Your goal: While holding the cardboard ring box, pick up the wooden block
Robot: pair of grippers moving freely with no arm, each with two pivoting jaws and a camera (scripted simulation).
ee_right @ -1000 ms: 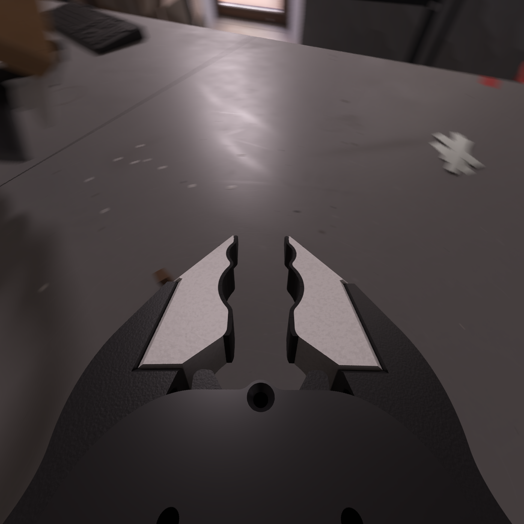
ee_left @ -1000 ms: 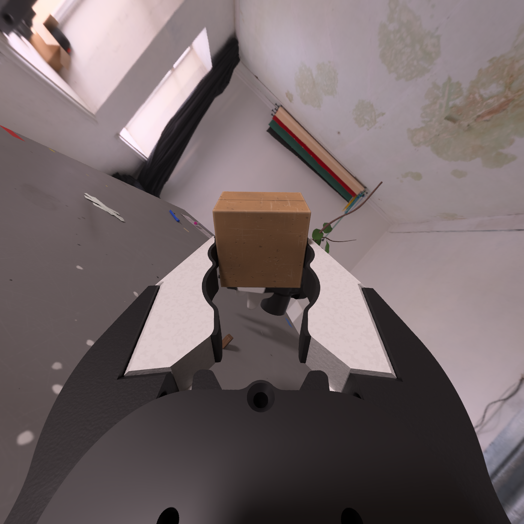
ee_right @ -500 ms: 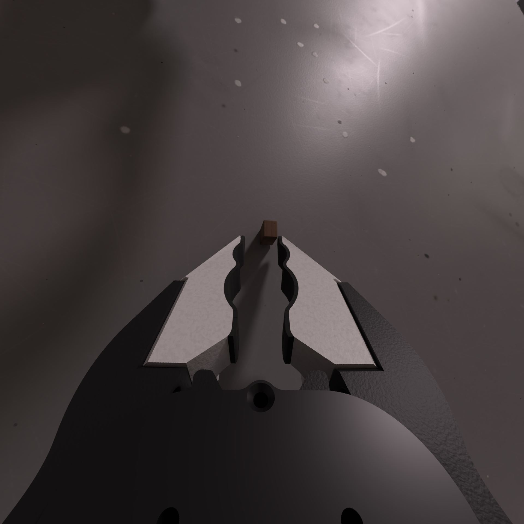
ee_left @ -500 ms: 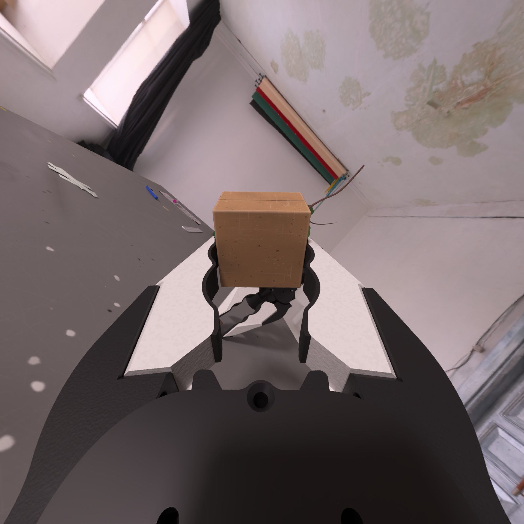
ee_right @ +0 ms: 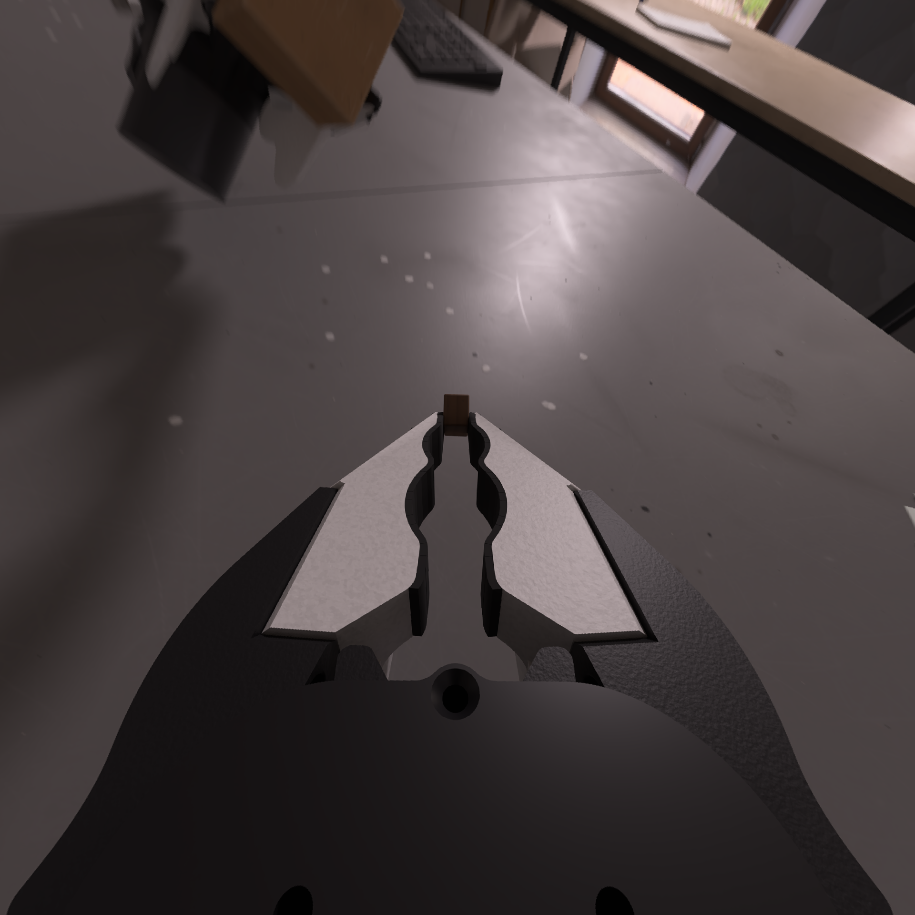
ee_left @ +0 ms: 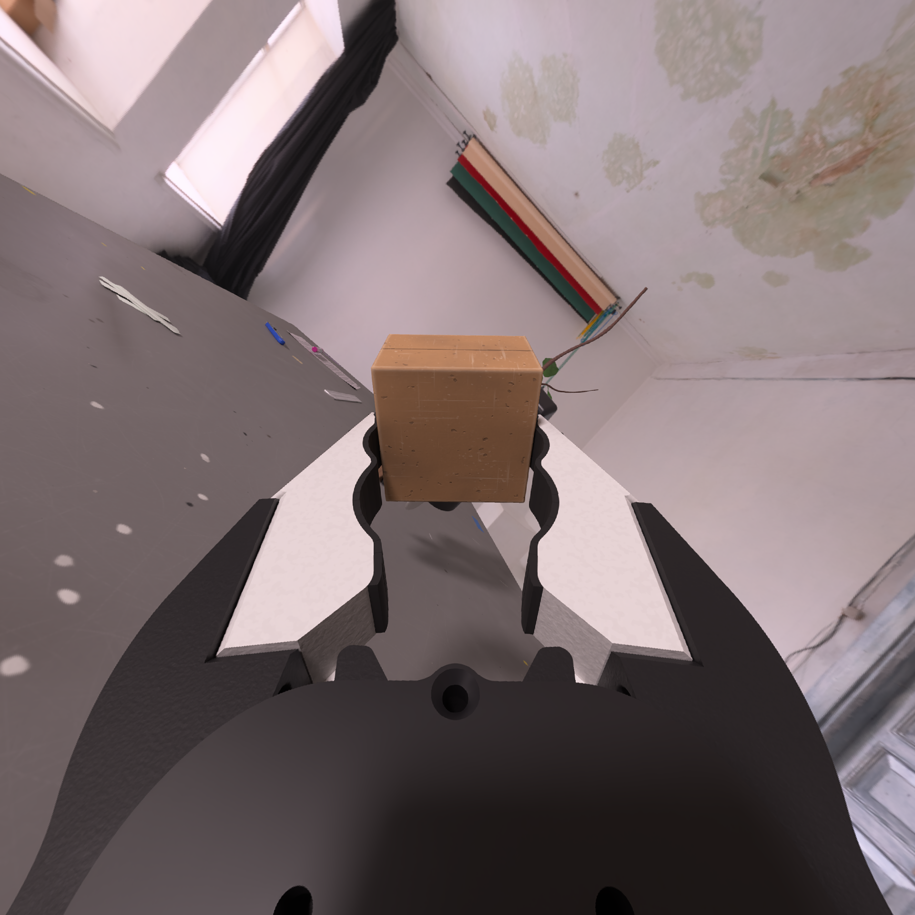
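Observation:
My left gripper [ee_left: 455, 435] is shut on the cardboard ring box [ee_left: 455, 421], a tan cube held at the fingertips above the grey table [ee_left: 124, 445]. The box and left gripper also show blurred at the top left of the right wrist view, the box [ee_right: 317, 54] in the raised left gripper [ee_right: 277, 124]. My right gripper [ee_right: 455, 421] has its jaws closed in on the small brown wooden block [ee_right: 455, 413], which sits between the two fingertips, low over the table [ee_right: 643, 396]. I cannot tell whether the block is off the surface.
A dark keyboard [ee_right: 445, 49] lies at the table's far side, and a brown desk [ee_right: 742, 84] stands beyond it. A white paper scrap [ee_left: 138, 304], a blue pen [ee_left: 275, 332] and small cards [ee_left: 341, 394] lie on the table near its far edge.
The right gripper came down over the block, closed its jaws on it, then tilted up so the room shows. The left gripper kept hold of the box and swung a little.

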